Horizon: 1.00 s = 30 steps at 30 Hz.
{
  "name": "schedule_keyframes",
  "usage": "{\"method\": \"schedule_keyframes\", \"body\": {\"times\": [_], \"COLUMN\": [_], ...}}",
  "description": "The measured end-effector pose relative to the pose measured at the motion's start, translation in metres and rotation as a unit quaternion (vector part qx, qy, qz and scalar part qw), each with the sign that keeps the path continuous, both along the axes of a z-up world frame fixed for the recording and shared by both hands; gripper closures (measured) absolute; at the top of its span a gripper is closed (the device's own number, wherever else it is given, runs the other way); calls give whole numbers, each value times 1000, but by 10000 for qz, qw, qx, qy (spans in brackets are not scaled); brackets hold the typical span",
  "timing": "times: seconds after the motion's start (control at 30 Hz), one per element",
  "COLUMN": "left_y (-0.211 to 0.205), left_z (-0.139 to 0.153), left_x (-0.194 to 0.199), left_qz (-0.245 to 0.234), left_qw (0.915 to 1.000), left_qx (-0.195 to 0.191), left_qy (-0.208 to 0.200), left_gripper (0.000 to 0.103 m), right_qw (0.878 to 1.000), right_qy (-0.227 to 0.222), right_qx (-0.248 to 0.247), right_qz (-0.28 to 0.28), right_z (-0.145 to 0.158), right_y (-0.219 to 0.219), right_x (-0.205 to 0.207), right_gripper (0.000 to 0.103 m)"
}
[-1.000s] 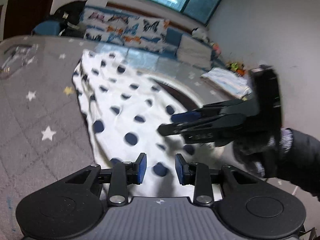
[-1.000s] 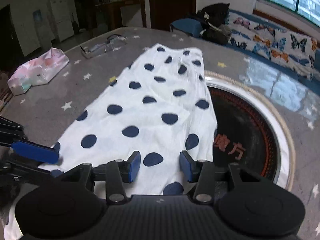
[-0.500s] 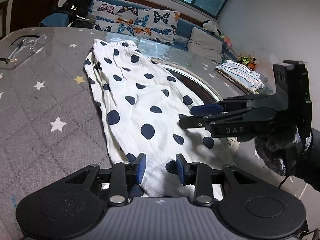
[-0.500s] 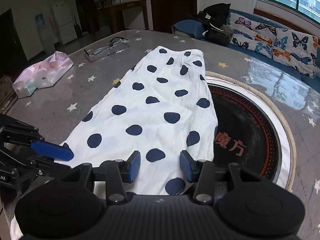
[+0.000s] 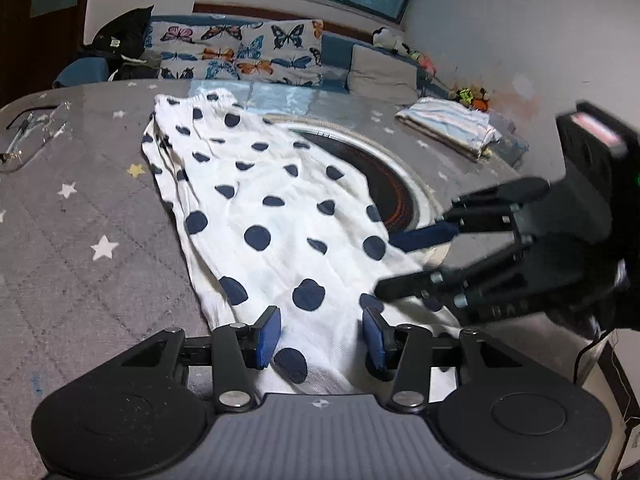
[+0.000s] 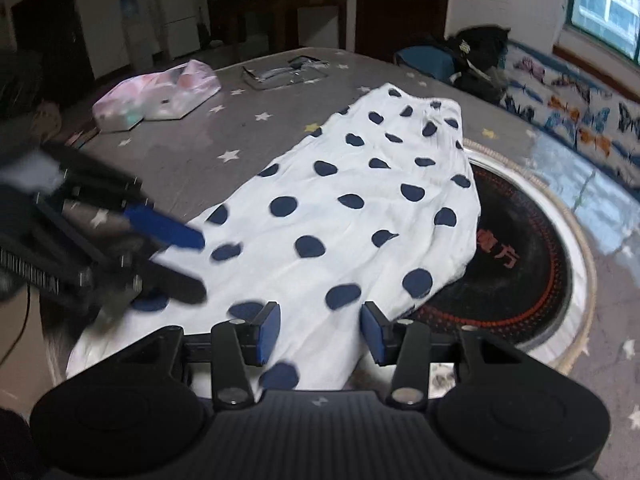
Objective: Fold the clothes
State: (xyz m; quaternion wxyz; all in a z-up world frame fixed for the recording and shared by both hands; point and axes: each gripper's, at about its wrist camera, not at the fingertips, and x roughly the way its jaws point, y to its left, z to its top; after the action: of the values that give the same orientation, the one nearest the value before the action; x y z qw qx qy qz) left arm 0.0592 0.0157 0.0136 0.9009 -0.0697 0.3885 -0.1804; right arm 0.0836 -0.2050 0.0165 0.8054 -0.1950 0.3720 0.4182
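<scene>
The polka-dot garment [image 5: 272,208] lies flat and lengthwise on the star-print desk [image 5: 80,216], its right edge draped over the round inset hotplate [image 6: 520,264], the near hem hanging toward you. Your left claw [image 5: 320,334] has just been opening; its jaws stand apart over the near hem, cloth beneath but not pinched. Your right claw [image 6: 320,332] is likewise apart, over the hem's right side, gripping nothing. Judgement: the step in hand is taking the near hem for a fold. Set each claw at its own hem corner, well apart, close only on a full bite of both layers, then lift evenly so the cloth does not skew over the hotplate rim.
</scene>
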Motion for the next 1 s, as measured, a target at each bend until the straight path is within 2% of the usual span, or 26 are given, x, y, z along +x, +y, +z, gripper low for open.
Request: {"method": "schedule_keyframes", "body": {"times": [0.13, 0.2, 0.33, 0.43, 0.5, 0.57, 0.77, 0.93, 1.0], "left_y": [-2, -6, -8, -9, -9, -9, -8, -4, -3], "left_z": [12, 16, 10, 3, 1, 0, 6, 10, 10], "left_x": [-16, -22, -16, -10, -9, -9, -15, -22, -25], "left_qz": [-206, -295, -194, -99, -67, -12, 79, 84, 47], "left_qw": [9997, 9993, 9996, 9999, 9999, 10000, 9998, 9998, 9998], "left_qx": [49, 102, 110, 107, 85, 89, 123, 130, 135], "left_qy": [-132, -185, -147, -61, -34, -33, -103, -160, -161], "left_gripper": [54, 54, 55, 55, 54, 54, 54, 53, 53], "right_qw": [9995, 9984, 9930, 9870, 9824, 9780, 9715, 9680, 9667], "right_qy": [-216, -310, -426, -427, -316, -304, -632, -966, -1087], "right_qx": [-2, -29, -72, -90, -82, -154, -447, -588, -634], "right_qz": [247, 473, 1095, 1546, 1840, 2058, 2242, 2240, 2229], "right_z": [16, 24, 34, 36, 33, 25, -1, -10, -12], "right_y": [-15, -19, -22, -20, -18, -14, 1, 6, 7], "right_x": [-29, -48, -88, -113, -127, -138, -157, -168, -172], "right_gripper": [57, 53, 52, 50, 41, 41, 41, 41, 45]}}
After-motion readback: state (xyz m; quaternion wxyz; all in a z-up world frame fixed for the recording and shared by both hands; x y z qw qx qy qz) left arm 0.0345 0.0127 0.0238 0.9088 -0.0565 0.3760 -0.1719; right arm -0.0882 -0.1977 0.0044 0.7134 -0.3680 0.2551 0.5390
